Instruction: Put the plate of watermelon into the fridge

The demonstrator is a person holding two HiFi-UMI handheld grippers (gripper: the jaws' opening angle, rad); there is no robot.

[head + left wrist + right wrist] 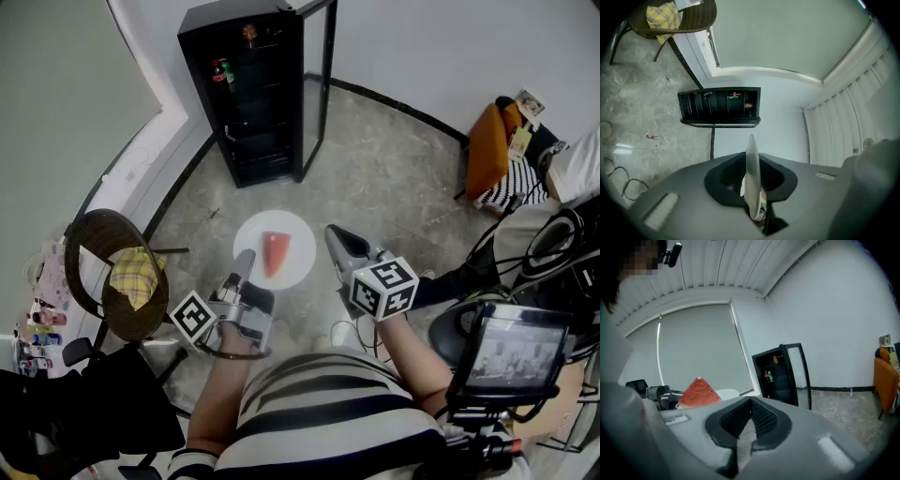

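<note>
Watermelon, a red triangular slice, lies on a round white plate held above the grey stone floor, well short of the open black fridge. The left gripper has its fingers clamped on the plate's near rim. The right gripper, just beside the plate, has its fingers closed on nothing.

The left gripper clamps the near rim of the plate, while the right gripper hovers just beside that plate, jaws together and empty.
</note>
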